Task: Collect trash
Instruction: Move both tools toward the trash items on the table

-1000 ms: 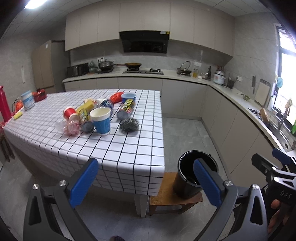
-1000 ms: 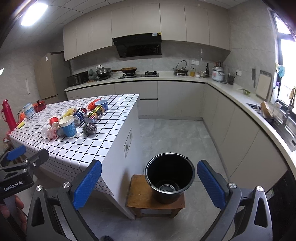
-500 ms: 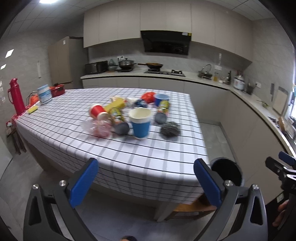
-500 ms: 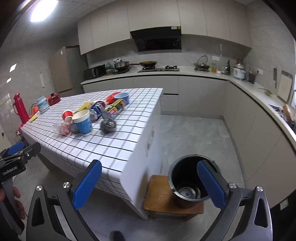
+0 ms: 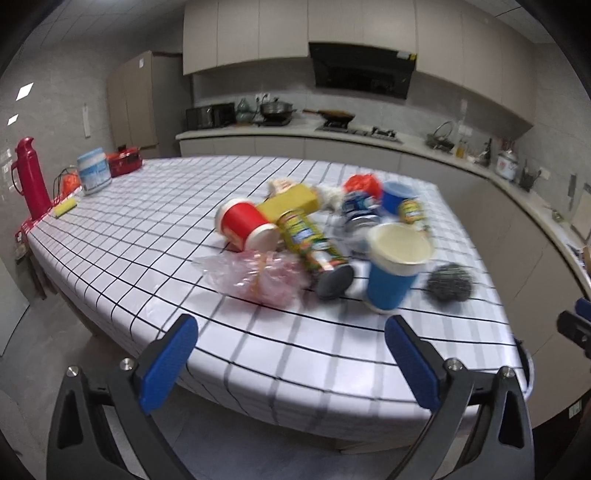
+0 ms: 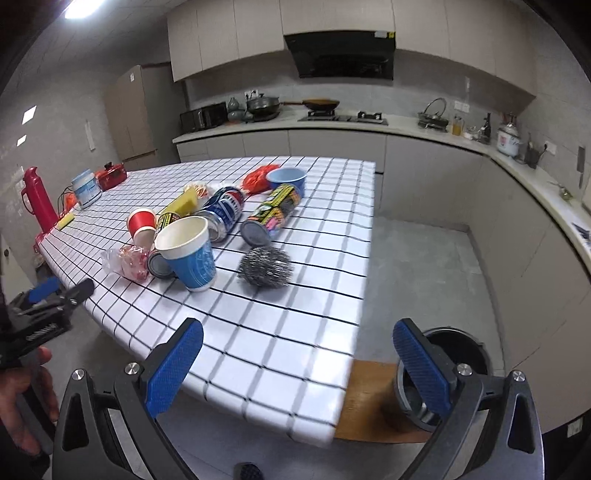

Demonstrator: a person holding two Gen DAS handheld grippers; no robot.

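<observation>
Both claws are wide apart and empty: the left claw and right claw hang before the counter. The trash lies there, blue cup nearest. Approach level, then carry to the bucket.

A home kitchen: range hood, gas hob, wall cabinets.

The table wears a smooth, slightly glossy checked cloth, the blue cup looks like matt paper, the scourer is rough shiny metal wire, the bag is thin crinkled clear plastic, and the stool is matt wood.
</observation>
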